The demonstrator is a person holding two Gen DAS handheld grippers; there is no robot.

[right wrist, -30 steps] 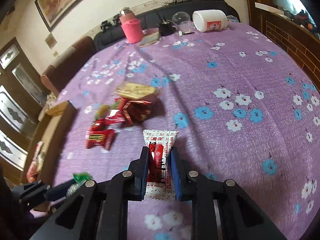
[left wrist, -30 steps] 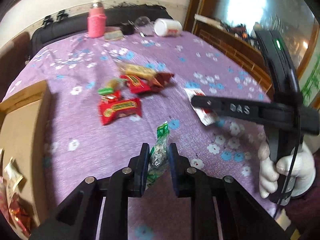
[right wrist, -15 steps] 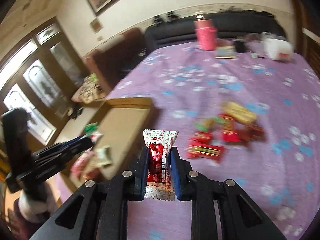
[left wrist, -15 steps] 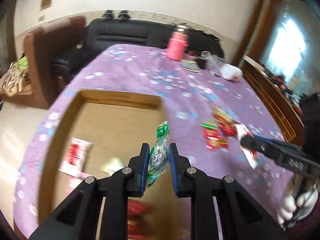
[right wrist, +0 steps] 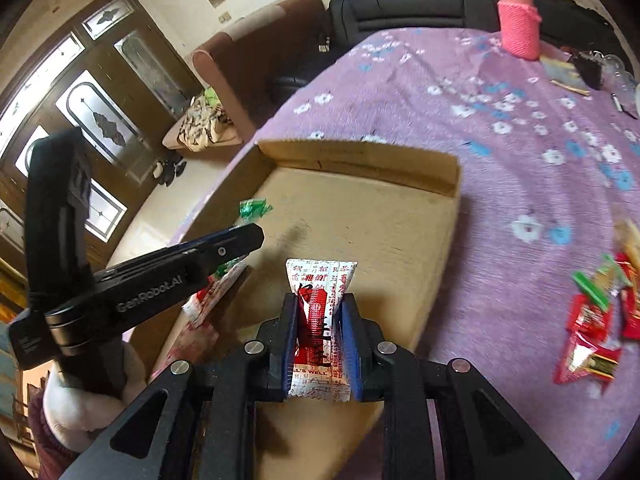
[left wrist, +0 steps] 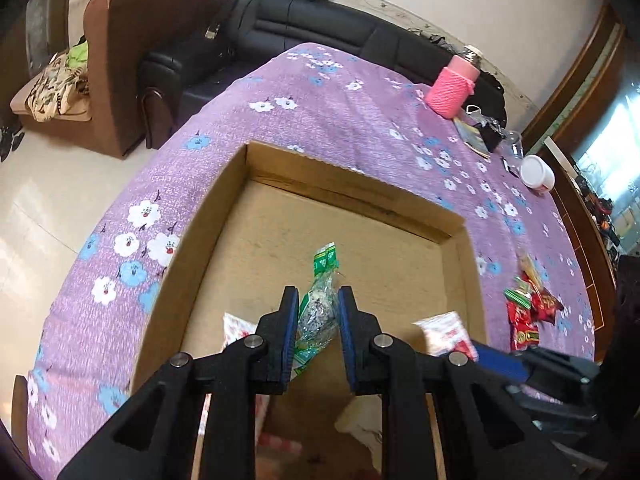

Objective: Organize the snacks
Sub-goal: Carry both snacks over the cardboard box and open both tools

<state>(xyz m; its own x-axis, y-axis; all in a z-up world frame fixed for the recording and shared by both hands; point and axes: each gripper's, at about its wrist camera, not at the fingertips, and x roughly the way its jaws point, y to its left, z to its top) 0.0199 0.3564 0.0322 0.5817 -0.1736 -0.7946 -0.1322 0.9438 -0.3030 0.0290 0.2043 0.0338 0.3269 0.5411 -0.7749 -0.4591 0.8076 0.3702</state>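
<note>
colours and patterns
cloth [left wrist: 352, 120]: purple, white and blue flowers. box [left wrist: 352, 184]: tan. left packet [left wrist: 318, 312]: green, clear. right packet [right wrist: 320, 312]: white, red. bottle [right wrist: 518, 28]: pink.

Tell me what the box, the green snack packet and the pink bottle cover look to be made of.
Box: plain brown cardboard, matte, with raw cut edges on its walls.
Green snack packet, held in the left hand-held gripper: thin clear plastic film with green print, shiny and crinkled.
Pink bottle cover: seemingly knitted or crocheted yarn, judging by its ribbed, fuzzy texture; what the bottle underneath is made of cannot be told.
</note>
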